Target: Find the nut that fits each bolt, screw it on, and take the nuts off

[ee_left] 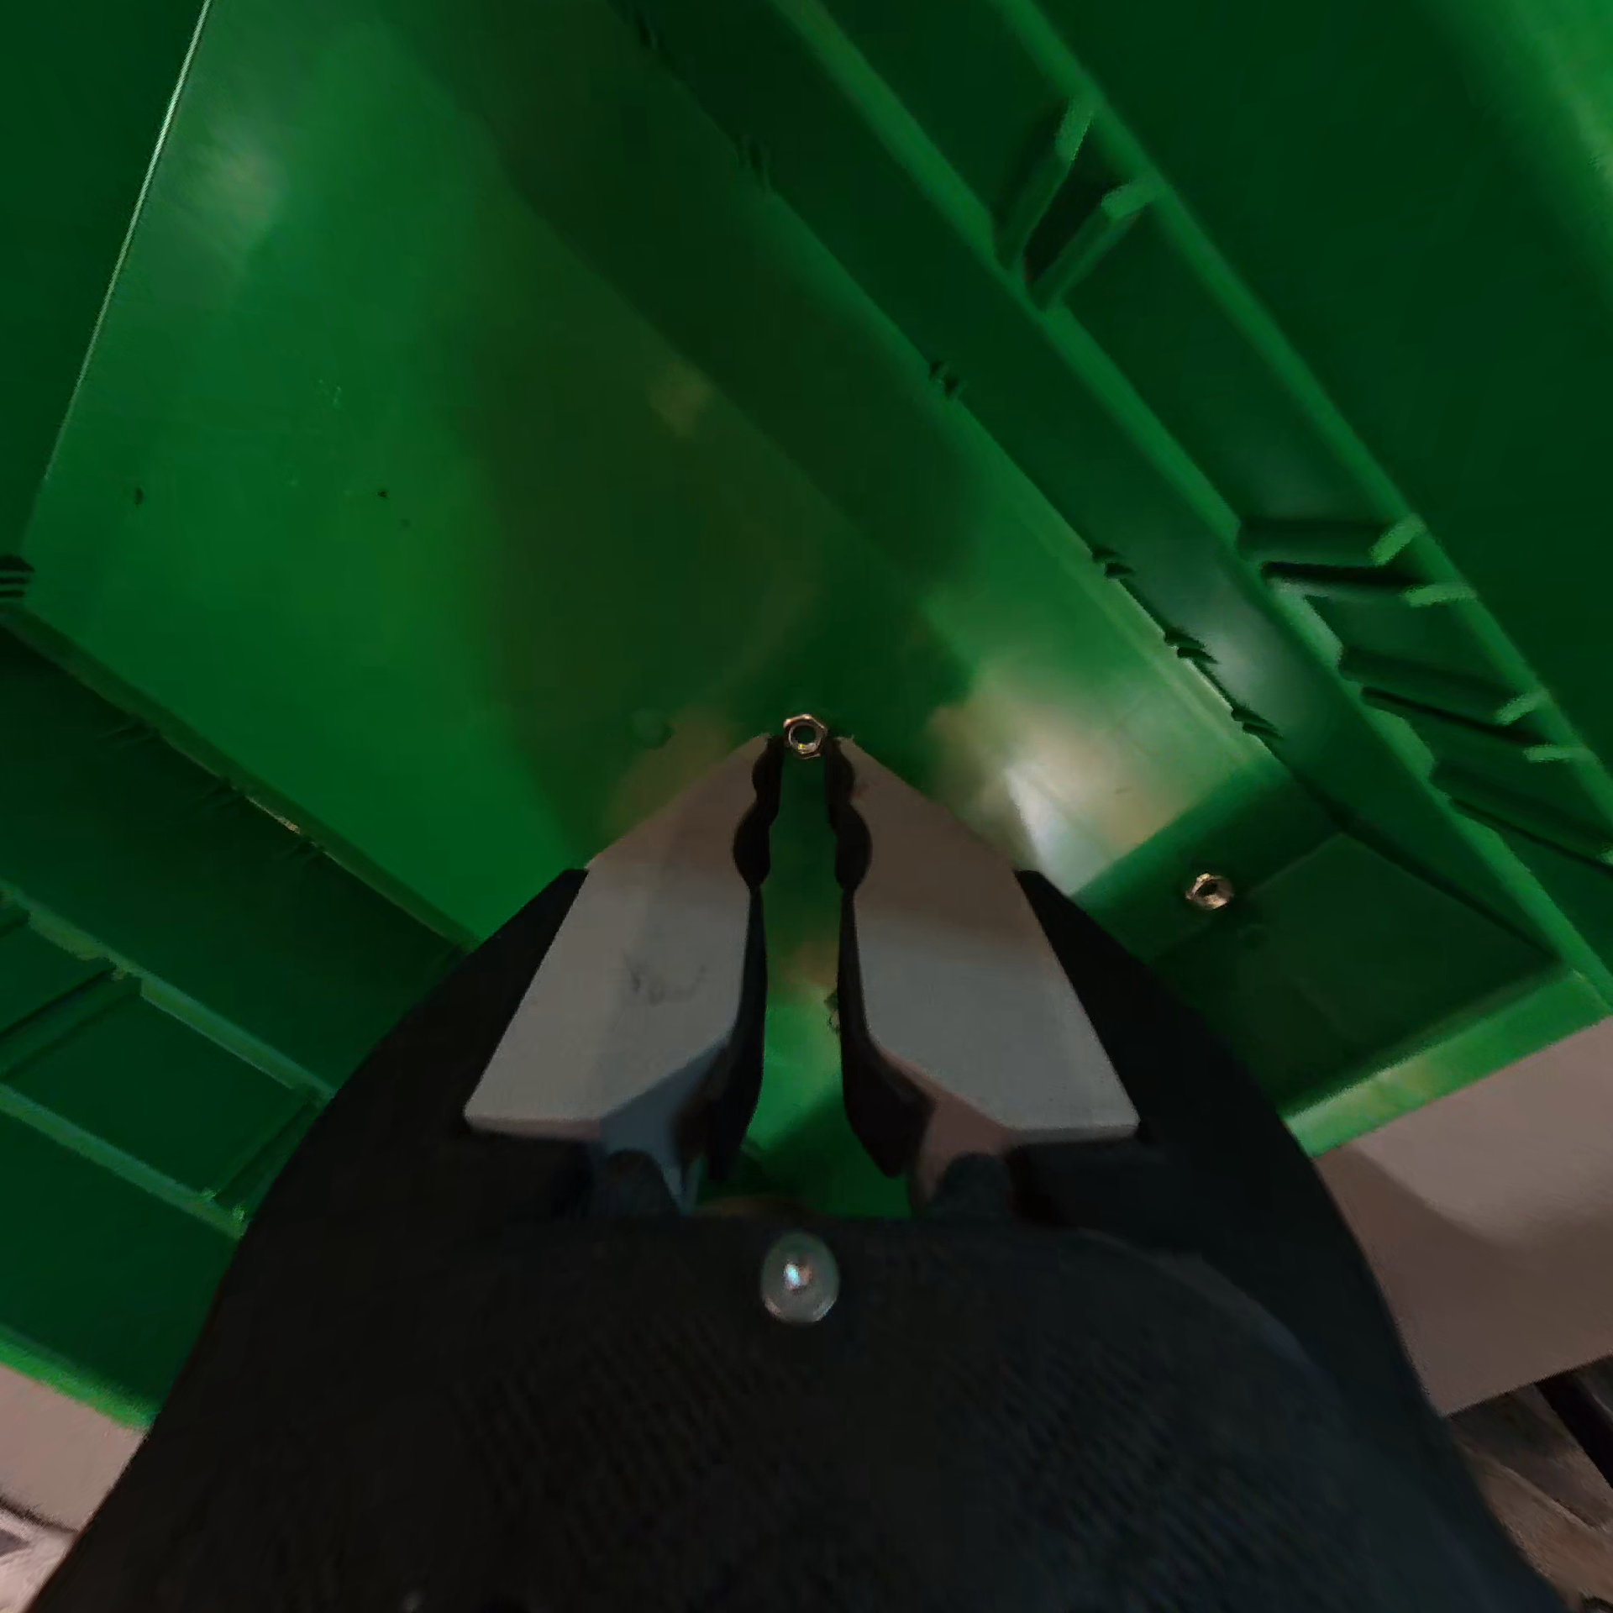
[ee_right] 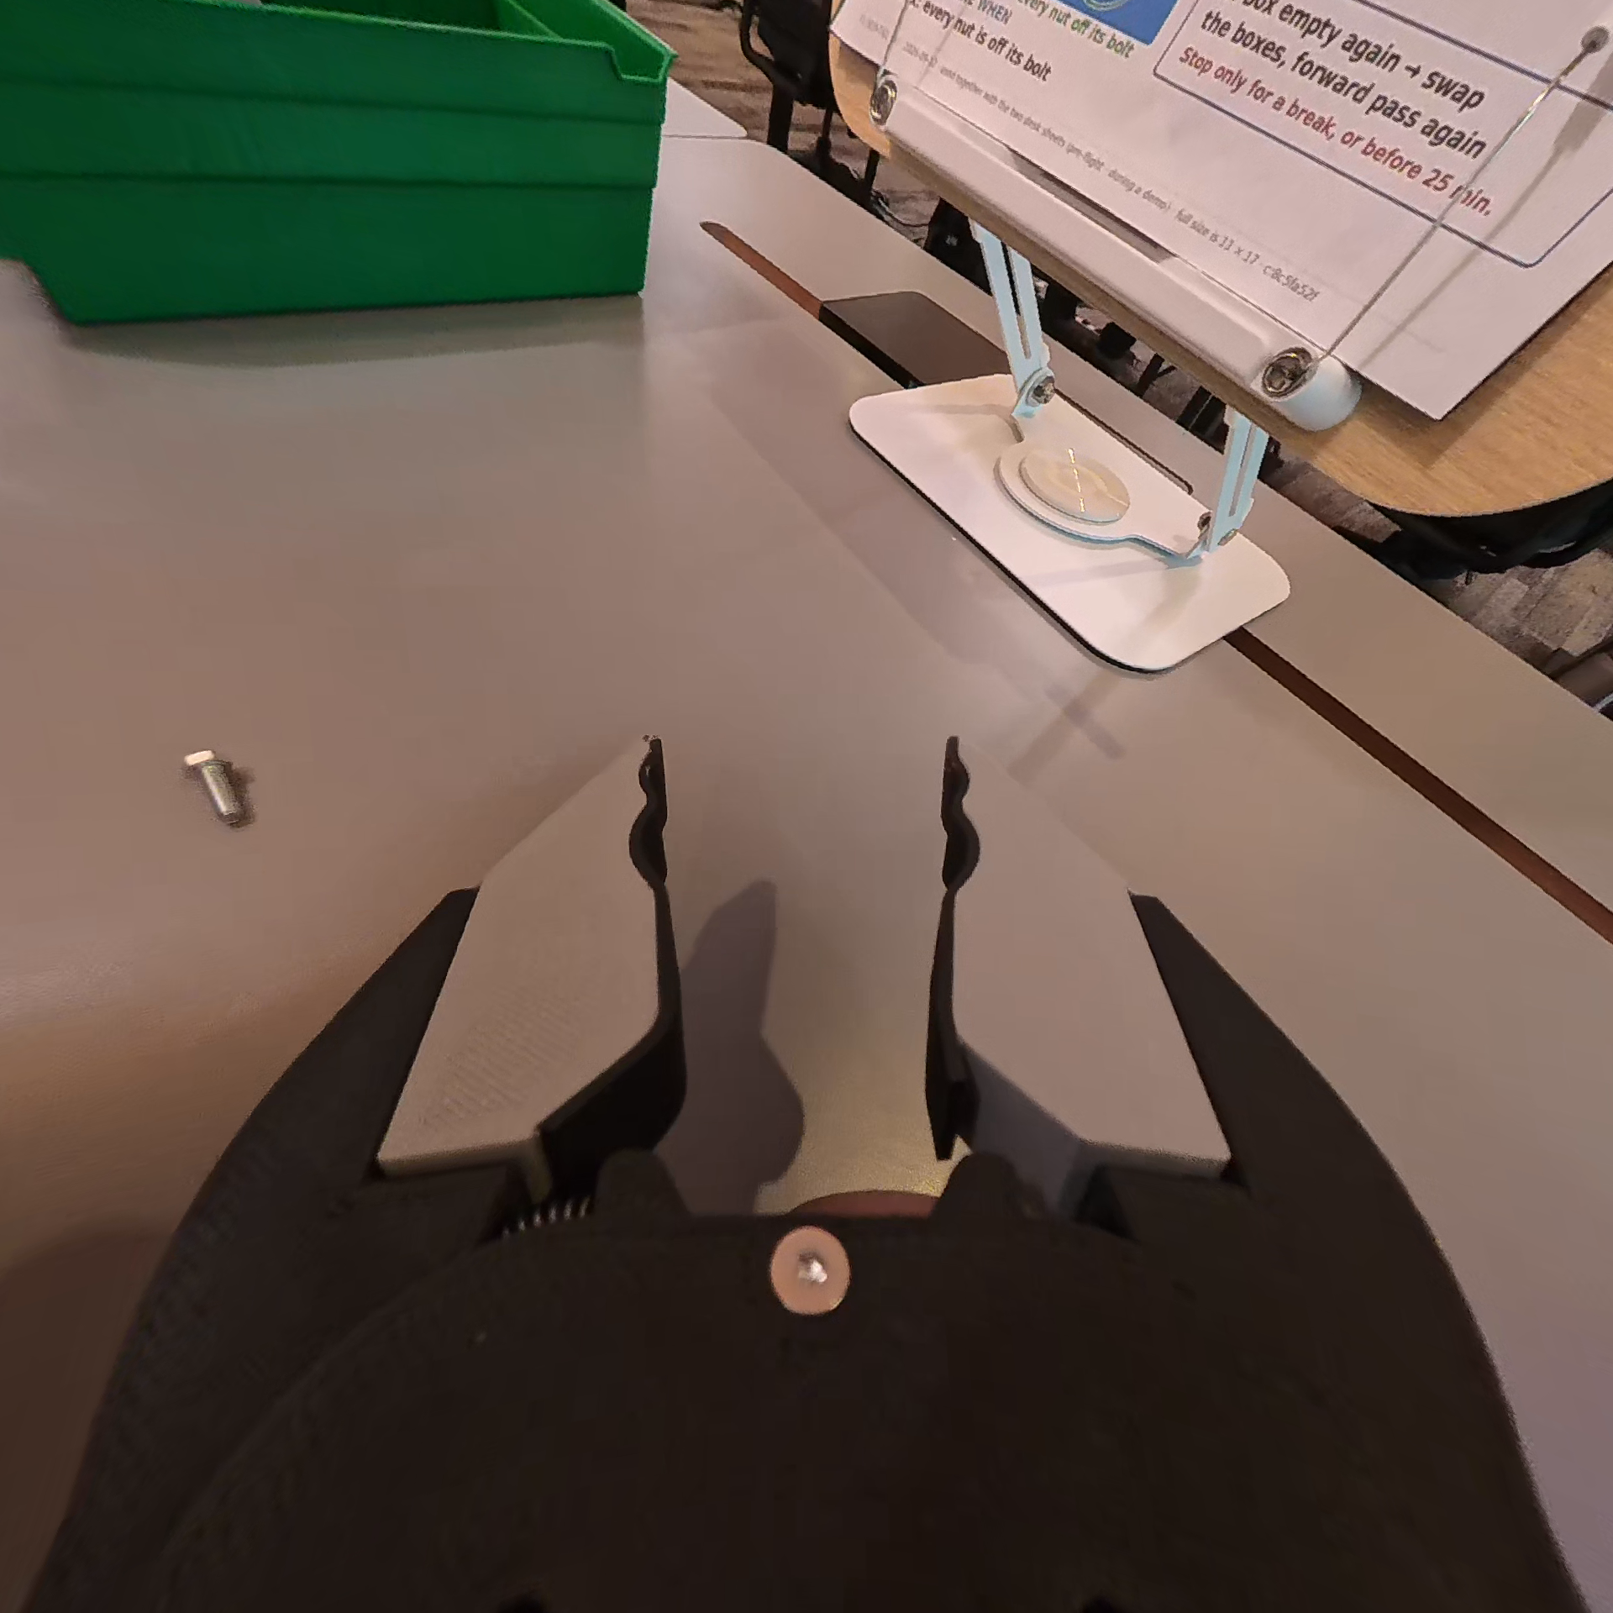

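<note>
Early stage: left gripper (ee_left: 801,740) jaws pinching nut (ee_left: 800,735) inside green bin (ee_left: 436,436); right gripper (ee_right: 801,759) jaws gaping, holding nothing; bolt (ee_right: 220,788) lying bare at left on tabletop (ee_right: 524,524); no threading yet.

Grey table (ee_right: 524,541), white document stand (ee_right: 1074,524), patterned floor.

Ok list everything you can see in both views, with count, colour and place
Nuts: two, brassy; one at the left claw's tips, one loose on the bin floor to the right.
Bins: green, stacked, far left on table.
Bolt: one, silver, lying on table left of the right claw.
Table: one, grey.
Document stand: one, white base, holding a printed sheet, far right.
Left claw: closed on the nut.
Right claw: open, empty.
</note>
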A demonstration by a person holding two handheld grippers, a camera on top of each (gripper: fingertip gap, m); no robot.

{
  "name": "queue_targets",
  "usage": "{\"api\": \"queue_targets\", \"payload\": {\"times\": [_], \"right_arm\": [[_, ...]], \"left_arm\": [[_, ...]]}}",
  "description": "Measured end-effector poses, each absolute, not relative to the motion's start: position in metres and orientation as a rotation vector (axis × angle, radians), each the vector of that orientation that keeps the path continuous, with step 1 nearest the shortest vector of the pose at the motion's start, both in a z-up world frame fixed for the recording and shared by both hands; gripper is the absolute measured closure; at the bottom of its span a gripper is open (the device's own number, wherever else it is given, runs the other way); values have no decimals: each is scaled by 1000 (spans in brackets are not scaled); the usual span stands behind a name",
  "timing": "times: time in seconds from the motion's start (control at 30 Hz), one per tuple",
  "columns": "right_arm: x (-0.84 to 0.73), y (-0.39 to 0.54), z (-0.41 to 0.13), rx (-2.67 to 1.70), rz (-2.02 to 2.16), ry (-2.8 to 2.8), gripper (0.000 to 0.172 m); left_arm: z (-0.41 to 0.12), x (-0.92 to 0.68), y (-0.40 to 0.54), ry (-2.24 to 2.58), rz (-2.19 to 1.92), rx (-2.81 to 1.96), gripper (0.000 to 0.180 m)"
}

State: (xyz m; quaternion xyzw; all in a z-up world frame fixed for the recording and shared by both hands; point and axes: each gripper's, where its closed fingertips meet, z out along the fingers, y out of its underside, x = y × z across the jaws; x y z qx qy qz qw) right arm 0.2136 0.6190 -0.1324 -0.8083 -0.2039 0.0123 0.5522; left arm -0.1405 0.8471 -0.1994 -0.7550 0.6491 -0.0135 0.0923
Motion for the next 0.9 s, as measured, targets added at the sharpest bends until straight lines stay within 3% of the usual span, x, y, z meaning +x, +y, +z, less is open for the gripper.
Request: {"api": "queue_targets", "payload": {"times": [0.1, 0.23, 0.4, 0.6, 0.9], "right_arm": [[208, 618, -133, -1913, 59, -489, 111], [200, 616, -129, -1904, 75, -524, 111], [192, 605, -112, -1867, 131, -559, 114], [206, 600, -108, -1865, 79, -579, 115], [230, 589, -123, -1922, 132, -542, 115]], "left_arm": [[-184, -141, 850, 1895, -16, -2182, 172], [-123, -116, 833, 1795, -160, -2037, 172], [-65, -26, 722, 1966, -442, -1667, 173], [-136, 87, 593, 2450, -496, -1398, 173], [-203, 129, 541, 2610, -428, -1402, 170]]}}
